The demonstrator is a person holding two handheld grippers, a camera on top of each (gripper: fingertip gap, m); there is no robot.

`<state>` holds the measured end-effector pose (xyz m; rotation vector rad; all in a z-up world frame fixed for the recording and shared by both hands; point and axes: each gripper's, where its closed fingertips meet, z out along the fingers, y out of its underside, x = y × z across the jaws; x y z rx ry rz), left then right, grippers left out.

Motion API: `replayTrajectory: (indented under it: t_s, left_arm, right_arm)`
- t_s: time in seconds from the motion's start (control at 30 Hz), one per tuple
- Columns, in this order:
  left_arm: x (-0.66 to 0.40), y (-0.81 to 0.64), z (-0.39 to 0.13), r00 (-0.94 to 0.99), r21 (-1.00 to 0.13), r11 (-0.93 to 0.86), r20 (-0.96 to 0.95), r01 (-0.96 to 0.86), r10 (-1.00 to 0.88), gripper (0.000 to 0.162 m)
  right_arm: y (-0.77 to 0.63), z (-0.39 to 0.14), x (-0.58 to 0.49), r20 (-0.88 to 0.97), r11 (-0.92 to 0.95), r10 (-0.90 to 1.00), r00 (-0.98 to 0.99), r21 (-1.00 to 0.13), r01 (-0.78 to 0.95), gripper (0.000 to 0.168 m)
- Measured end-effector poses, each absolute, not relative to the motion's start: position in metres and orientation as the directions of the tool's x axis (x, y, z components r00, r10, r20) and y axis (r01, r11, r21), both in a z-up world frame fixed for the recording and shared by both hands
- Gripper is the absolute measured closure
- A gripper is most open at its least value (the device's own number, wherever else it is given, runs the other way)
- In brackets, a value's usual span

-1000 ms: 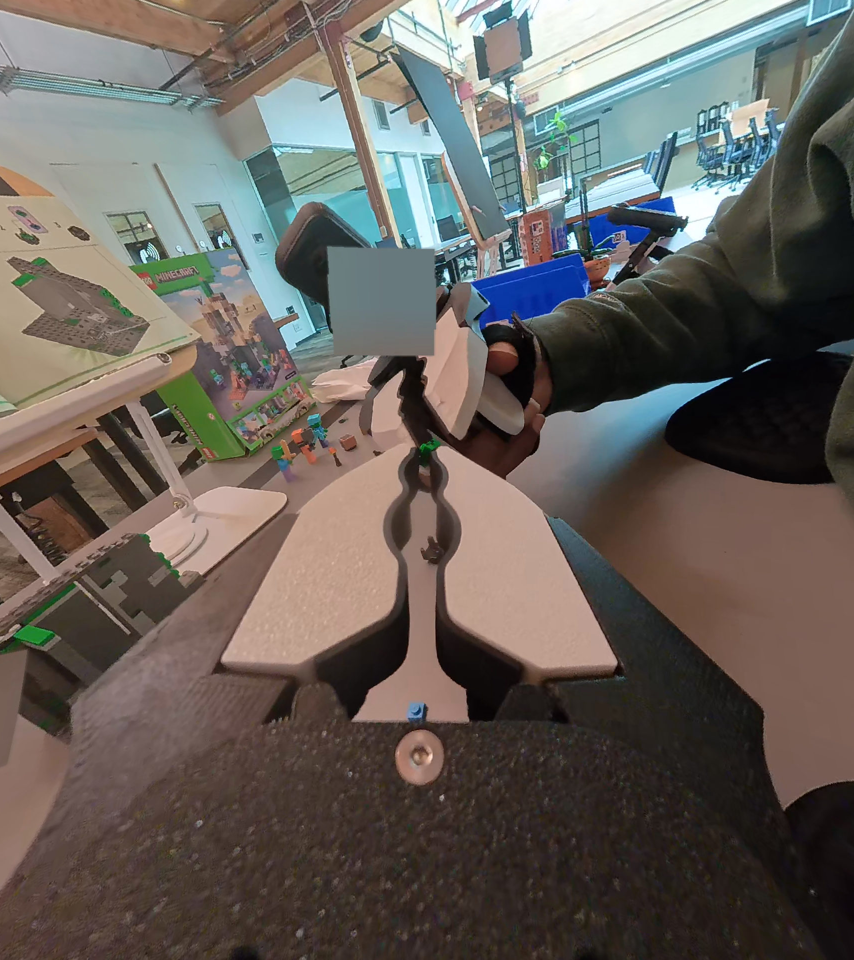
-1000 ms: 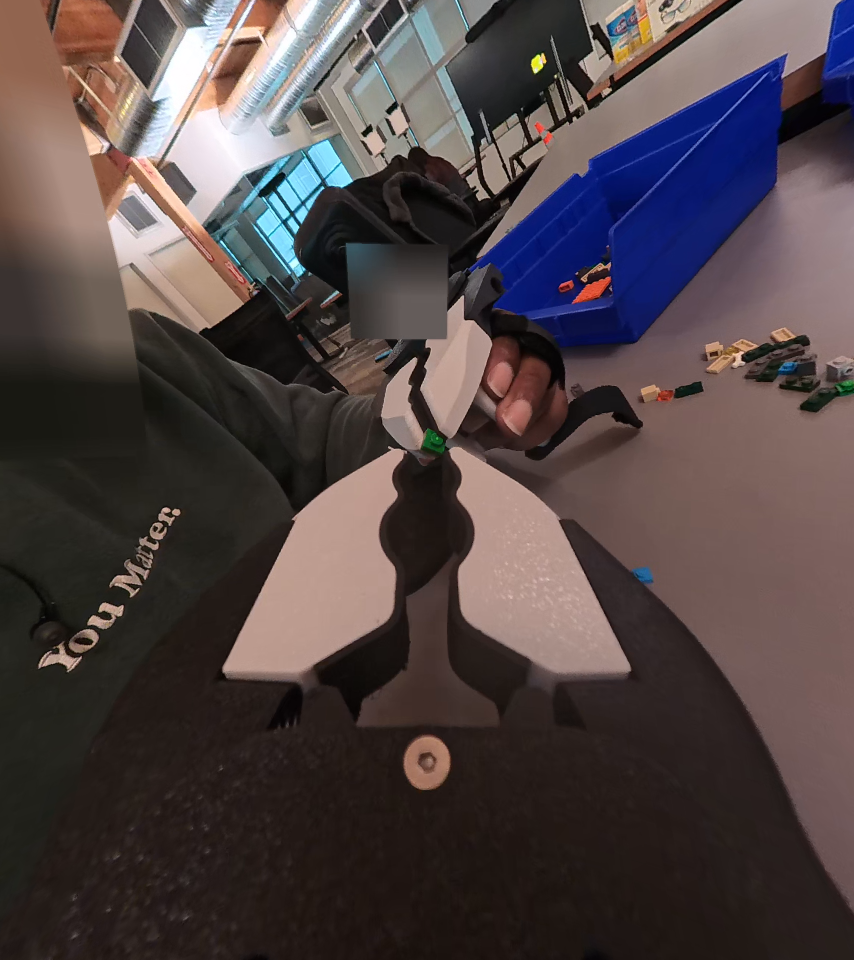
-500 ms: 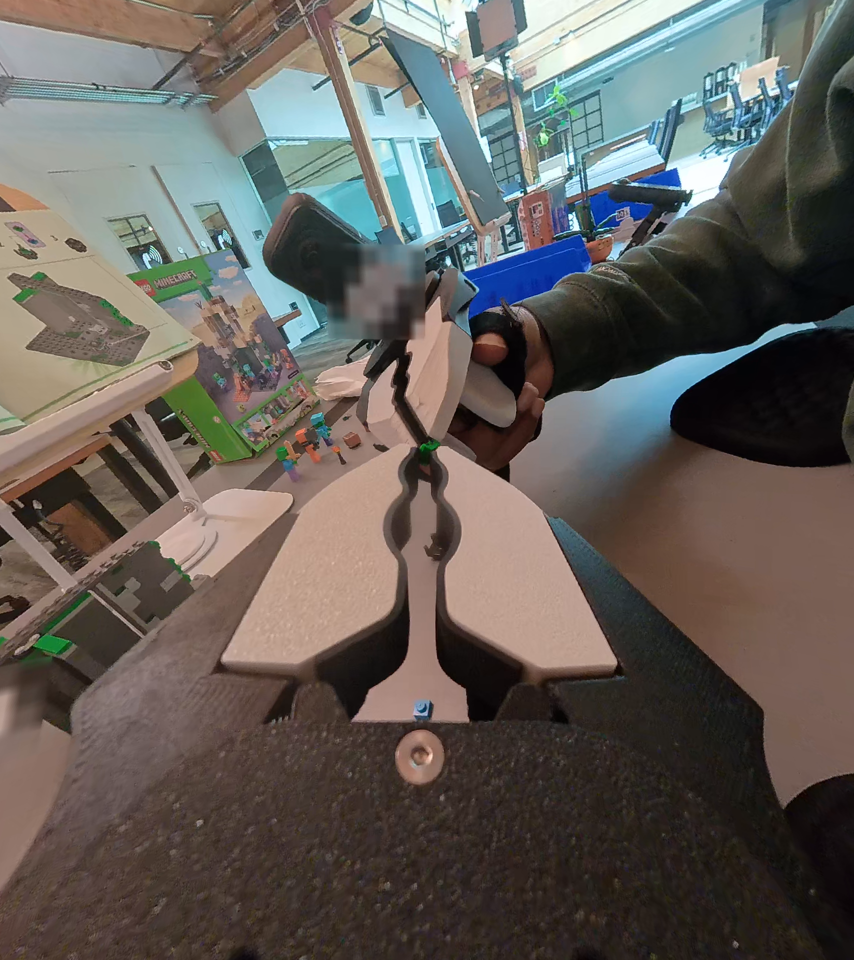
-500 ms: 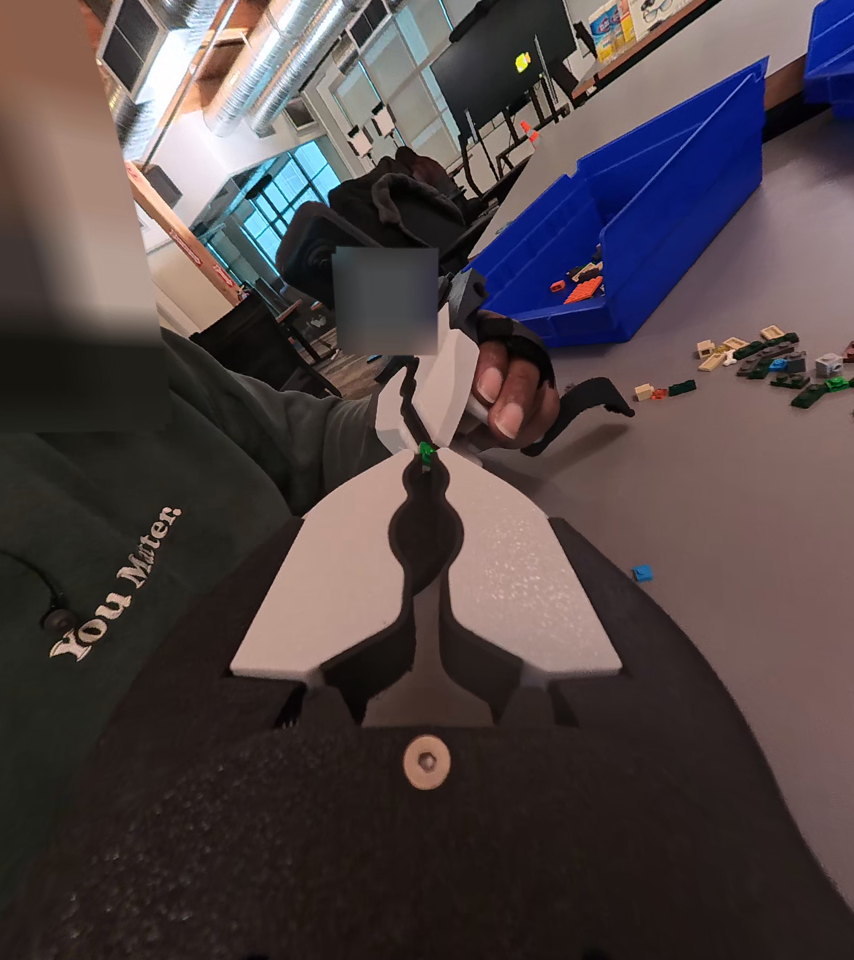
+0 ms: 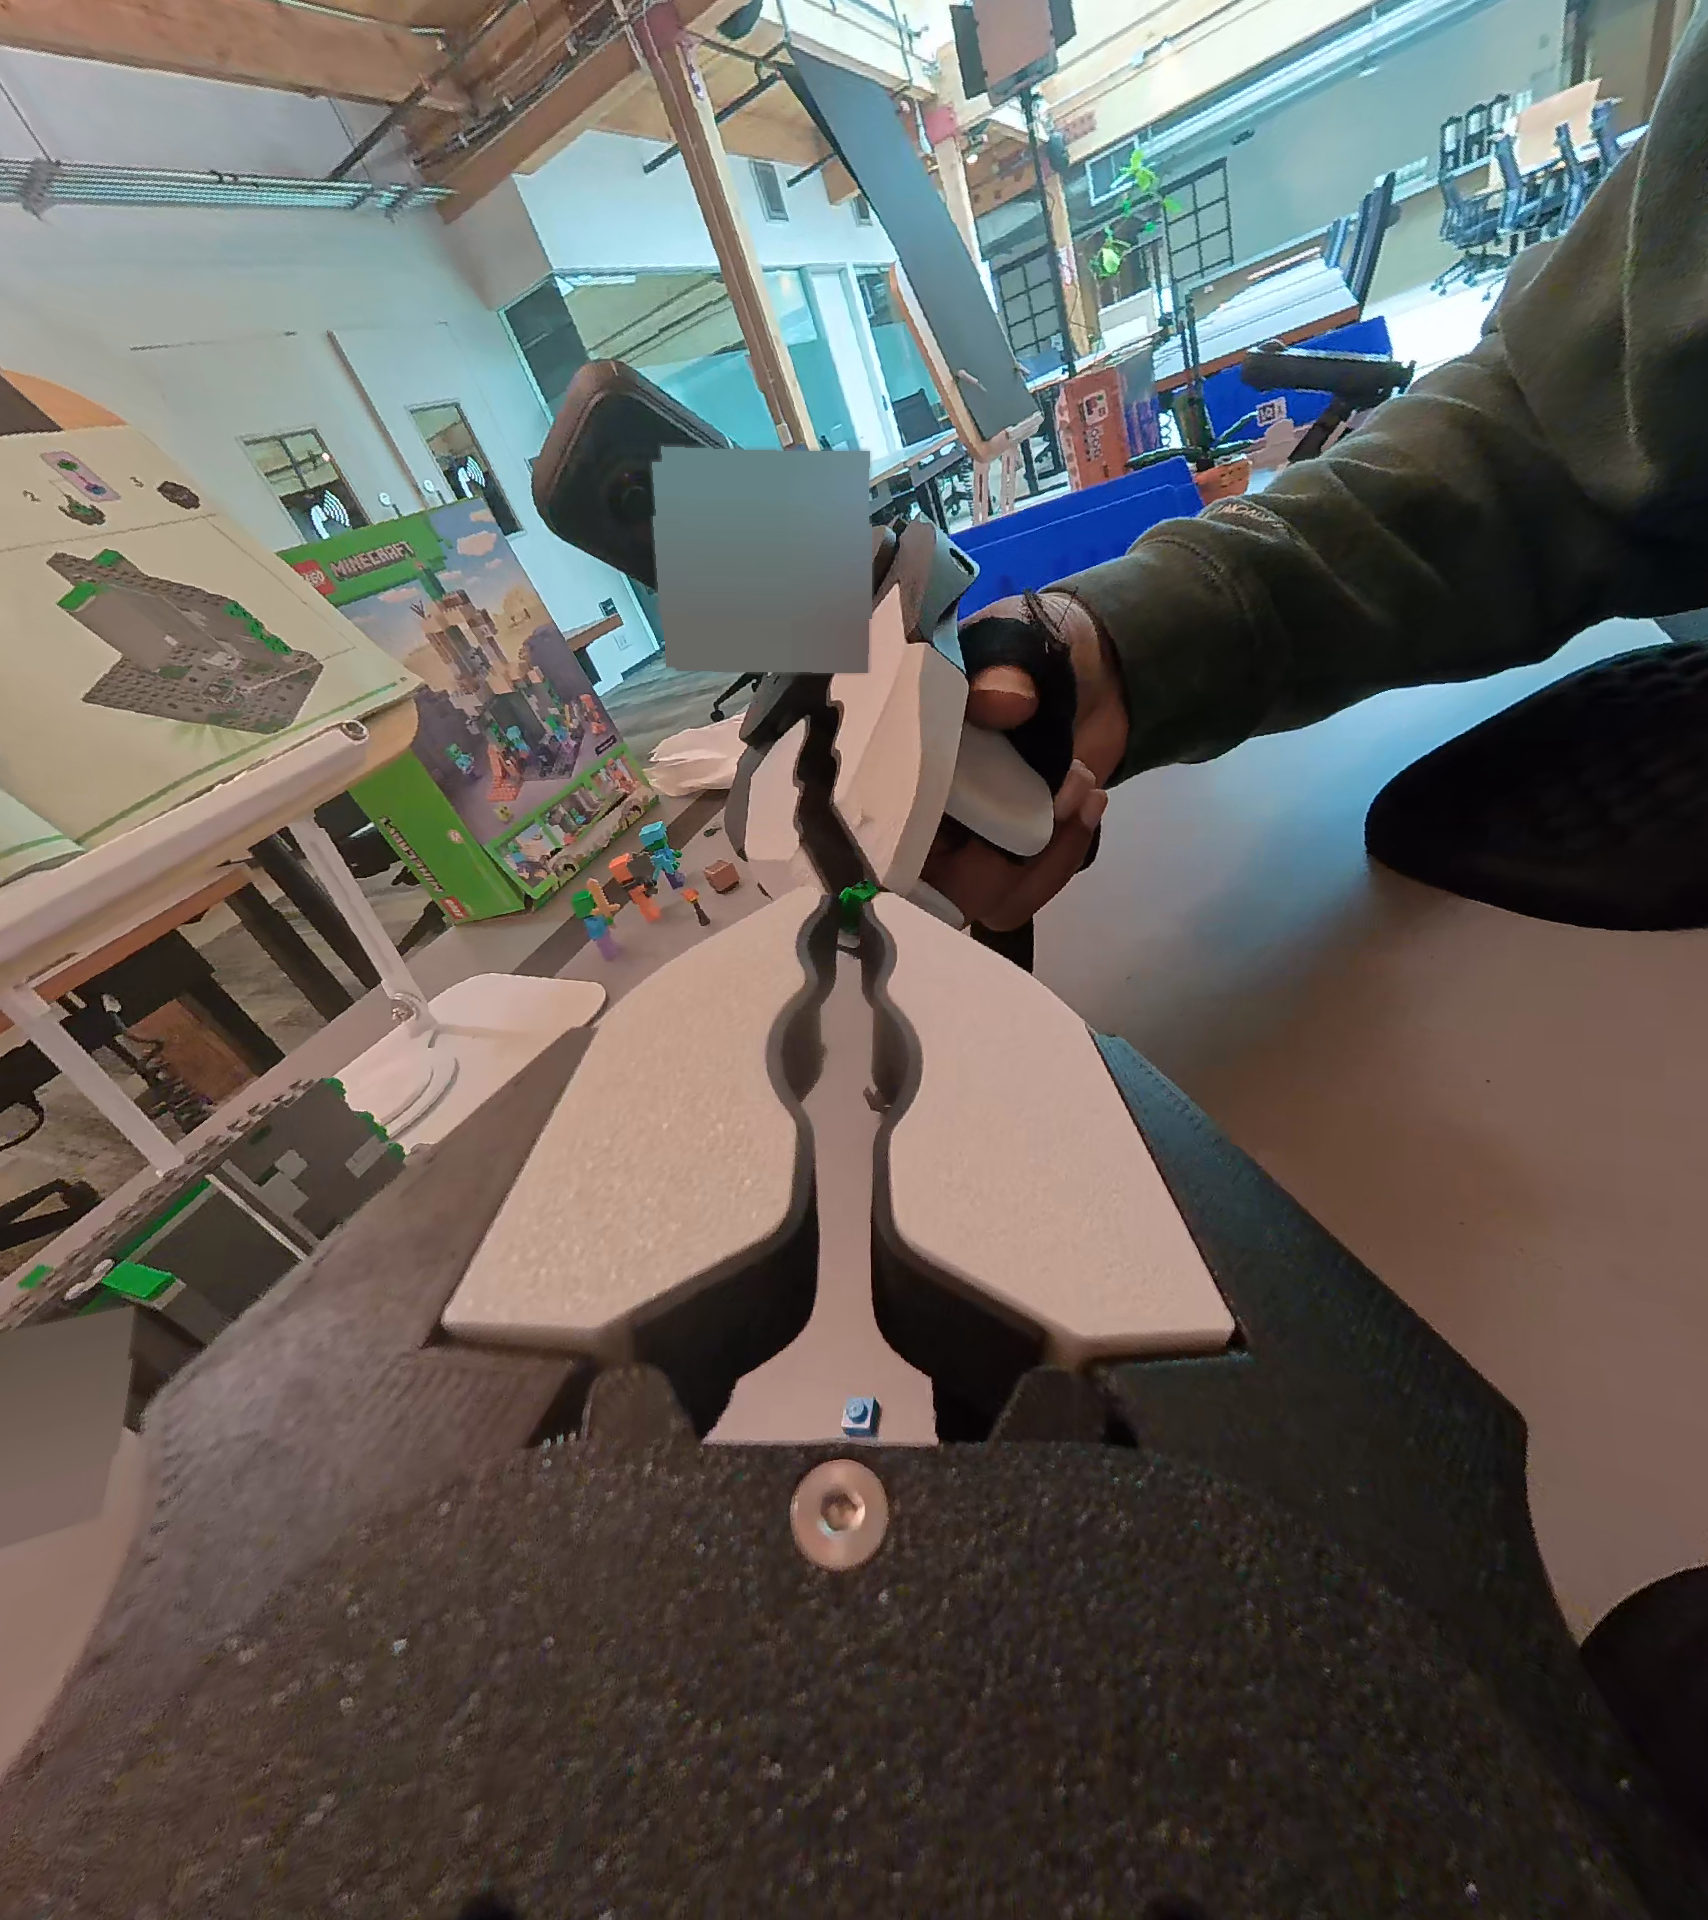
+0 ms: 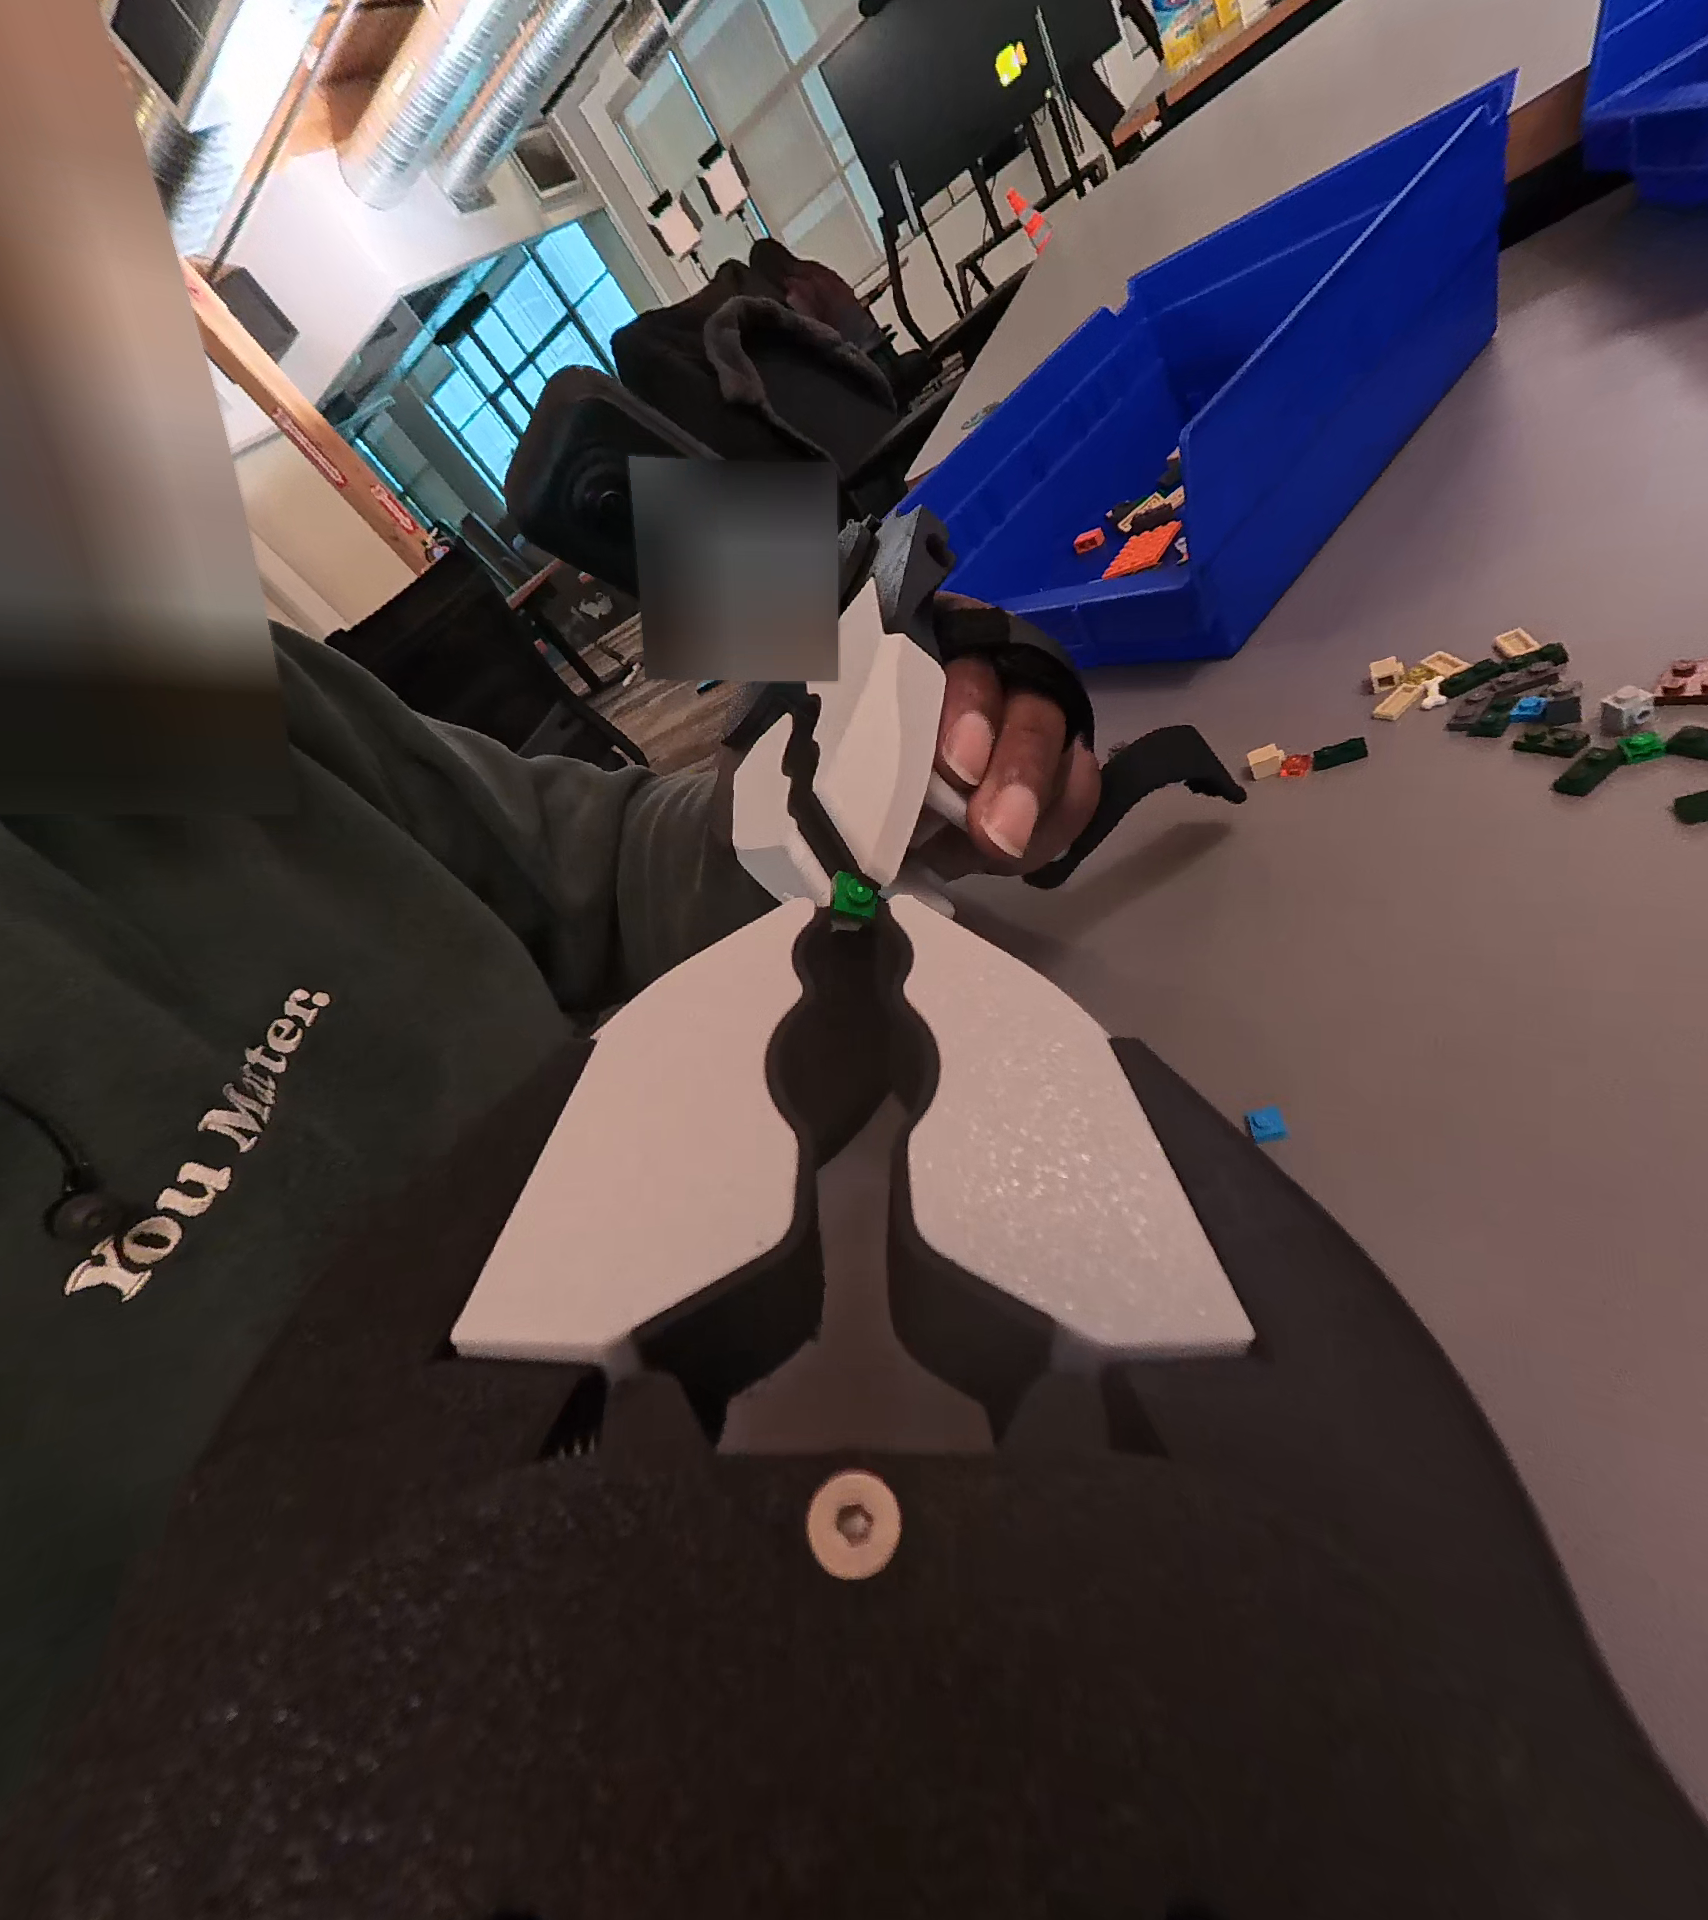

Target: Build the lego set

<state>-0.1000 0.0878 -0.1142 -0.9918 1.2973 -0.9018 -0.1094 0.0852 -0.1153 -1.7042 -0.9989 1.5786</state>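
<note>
A small green Lego piece (image 6: 852,900) is pinched where my two grippers meet tip to tip above the grey table. My right gripper (image 6: 855,920) is shut on it from below in its own view, and the piece's stud faces the camera. My left gripper (image 5: 855,920) is also shut on the green piece (image 5: 858,896). In each view the other gripper comes down from above, held by a gloved hand (image 6: 1006,758). A tiny blue piece (image 5: 860,1415) lies at the base of the left gripper's fingers.
An instruction booklet (image 5: 102,623) on a white stand, the set's box (image 5: 486,707), minifigures (image 5: 637,883) and a partly built grey-green model (image 5: 289,1174) are at the left. Blue bins (image 6: 1297,416), loose pieces (image 6: 1556,717) and one blue piece (image 6: 1265,1124) lie on the table at the right. Both grippers' tips are close together, under 4 cm apart.
Both grippers stay tip to tip on the green piece. The piece has turned a little, so its stud face now shows in the right wrist view.
</note>
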Motion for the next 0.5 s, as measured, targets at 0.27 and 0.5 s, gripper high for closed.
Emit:
replayTrajectory:
  t_s: [0.27, 0.5]
  left_arm:
    - [-0.096, 0.091, -0.13, 0.039, -0.963, 0.26, -0.263, -0.066, -0.964, 0.157]
    - [-0.084, 0.089, -0.157, 0.008, -0.958, 0.234, -0.239, -0.166, -0.971, 0.154]
  right_arm:
    - [0.089, -0.131, -0.105, -0.484, -0.491, 0.871, 0.084, -0.852, 0.182, 0.161]
    - [0.088, -0.157, -0.092, -0.394, -0.427, 0.903, 0.17, -0.865, 0.264, 0.161]
